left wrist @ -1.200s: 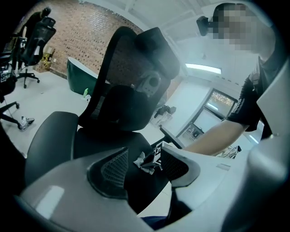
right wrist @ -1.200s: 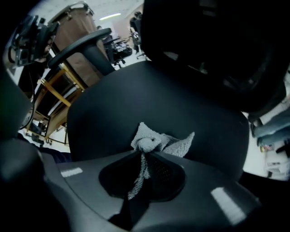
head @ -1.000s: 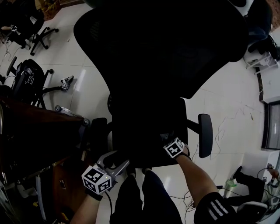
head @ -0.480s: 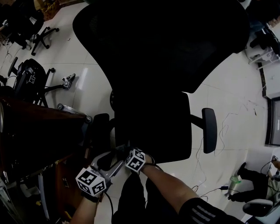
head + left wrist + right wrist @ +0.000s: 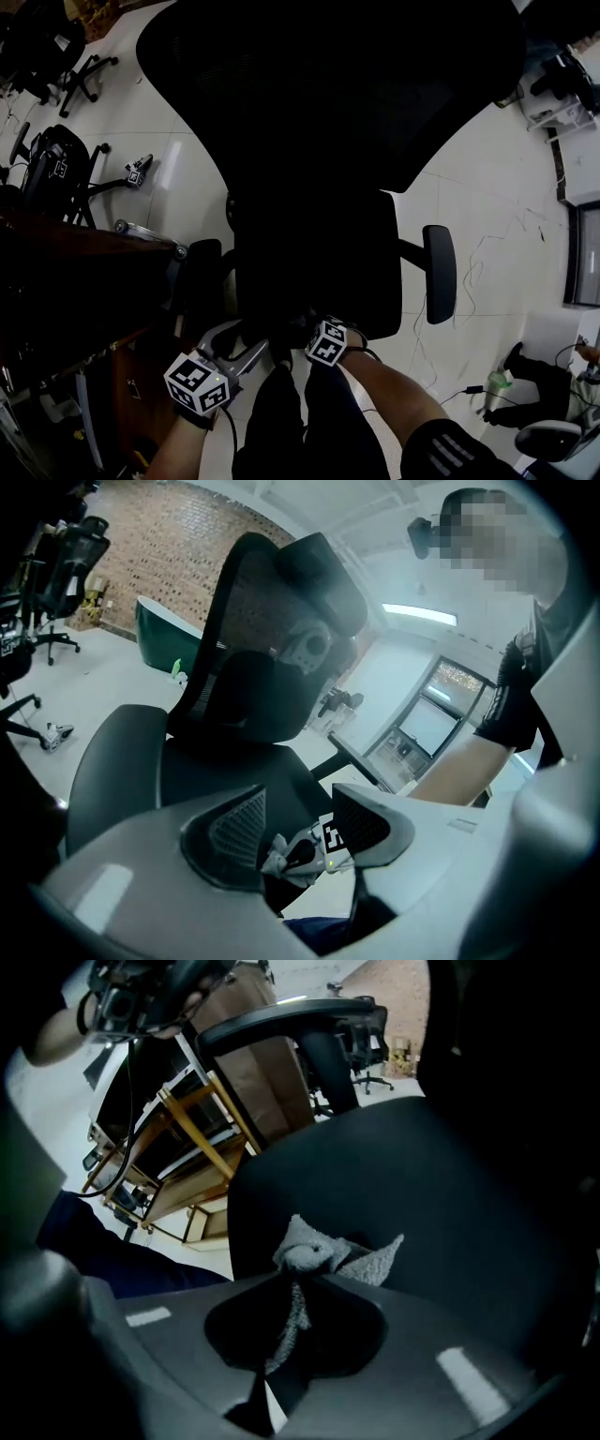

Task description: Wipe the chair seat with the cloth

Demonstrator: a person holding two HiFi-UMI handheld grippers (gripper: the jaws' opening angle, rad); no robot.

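Observation:
The black office chair fills the head view, its seat [image 5: 319, 267] below the wide backrest [image 5: 328, 94]. My right gripper [image 5: 304, 329] is at the seat's front edge, near the middle. In the right gripper view it [image 5: 298, 1274] is shut on a grey cloth [image 5: 319, 1252], which rests bunched on the seat [image 5: 422, 1194]. My left gripper [image 5: 258, 349] hovers off the seat's front left corner, open with nothing between its jaws [image 5: 300, 822]. Through that gap the left gripper view shows the cloth [image 5: 278, 852] in the right gripper, and the seat [image 5: 122, 761] beyond.
Armrests stand at the chair's right [image 5: 439, 281] and left [image 5: 202, 277]. A dark wooden desk [image 5: 84, 281] is close on the left. More office chairs [image 5: 56, 159] stand far left. Cables [image 5: 487, 253] and a green bottle [image 5: 494, 394] lie on the white floor at right.
My right gripper swept with the cloth from the seat's front right to its front left, then came back towards the middle. The left gripper has barely moved.

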